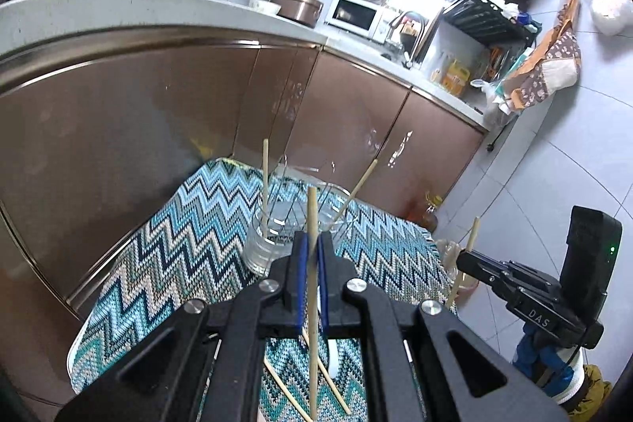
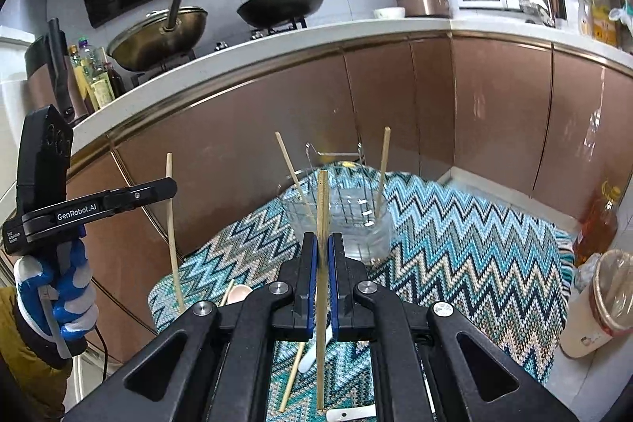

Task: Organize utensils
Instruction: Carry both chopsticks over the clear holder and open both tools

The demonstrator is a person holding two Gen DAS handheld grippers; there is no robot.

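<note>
Loose chopsticks (image 1: 328, 382) and a white spoon (image 2: 310, 354) lie nearest on the zigzag cloth (image 1: 178, 244). The left gripper (image 1: 312, 256) clamps one upright chopstick (image 1: 312, 224) between its blue fingers (image 1: 302, 263); the right gripper (image 2: 322, 256) likewise pinches a chopstick (image 2: 322, 200). Just beyond, a clear jar (image 2: 356, 224) holds two leaning chopsticks (image 2: 381, 173)
</note>
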